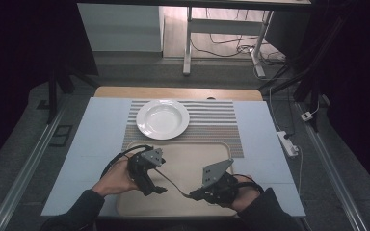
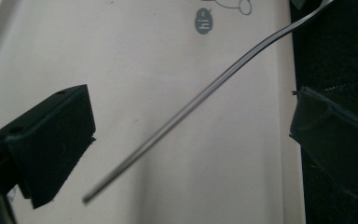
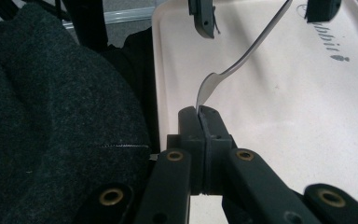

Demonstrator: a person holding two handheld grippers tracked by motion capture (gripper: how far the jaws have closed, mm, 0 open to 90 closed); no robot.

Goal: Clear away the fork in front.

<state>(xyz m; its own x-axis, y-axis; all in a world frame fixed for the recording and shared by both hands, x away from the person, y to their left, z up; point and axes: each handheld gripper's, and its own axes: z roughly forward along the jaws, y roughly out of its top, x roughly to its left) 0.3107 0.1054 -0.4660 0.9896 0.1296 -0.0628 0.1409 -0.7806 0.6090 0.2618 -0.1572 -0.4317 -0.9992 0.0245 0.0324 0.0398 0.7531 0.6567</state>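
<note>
Both forearms come in from the bottom edge of the high view. Left gripper point(image 1: 160, 189) sits bottom center-left, jaws spread wide, pointing right. Right gripper point(image 1: 192, 195) is bottom center-right, jaws pinched tight together, aimed left toward it.

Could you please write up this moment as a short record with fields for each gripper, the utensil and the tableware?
right gripper: shut on the wide end of the metal utensil
left gripper: open, jaws either side of the utensil's handle, not touching it
utensil type: spoon or fork, cannot tell
tray: beige, beneath both grippers
white plate: empty, on the striped placemat beyond the tray
</note>
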